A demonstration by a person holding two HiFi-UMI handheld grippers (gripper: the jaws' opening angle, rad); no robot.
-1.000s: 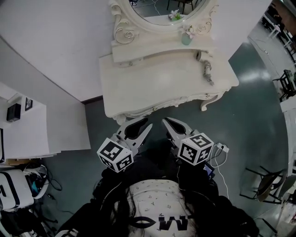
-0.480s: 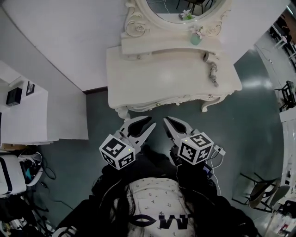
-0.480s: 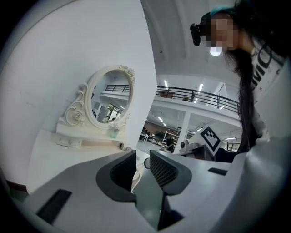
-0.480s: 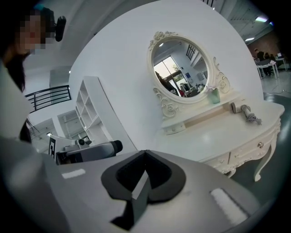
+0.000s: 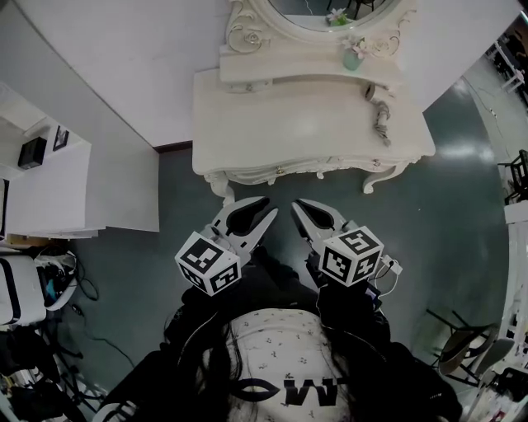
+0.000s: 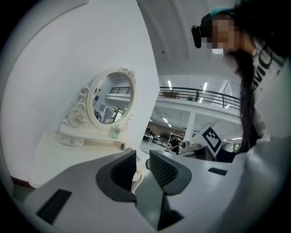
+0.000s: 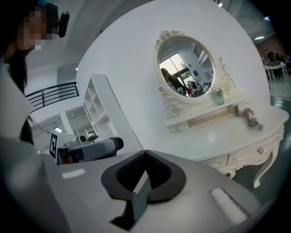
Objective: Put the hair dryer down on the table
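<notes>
The hair dryer (image 5: 378, 107) lies on the dressing table (image 5: 289, 124), at its back right corner just below the mirror (image 5: 322, 10). Both grippers hang in front of the table, well apart from it. The left gripper (image 5: 266, 213) is slightly parted and empty; the right gripper (image 5: 299, 208) is clenched on nothing.

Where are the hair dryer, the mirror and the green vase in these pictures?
Hair dryer (image 5: 379, 115): head view, its grey middle.
Mirror (image 7: 186, 73): right gripper view, the glass.
Green vase (image 7: 219, 97): right gripper view, its body.
</notes>
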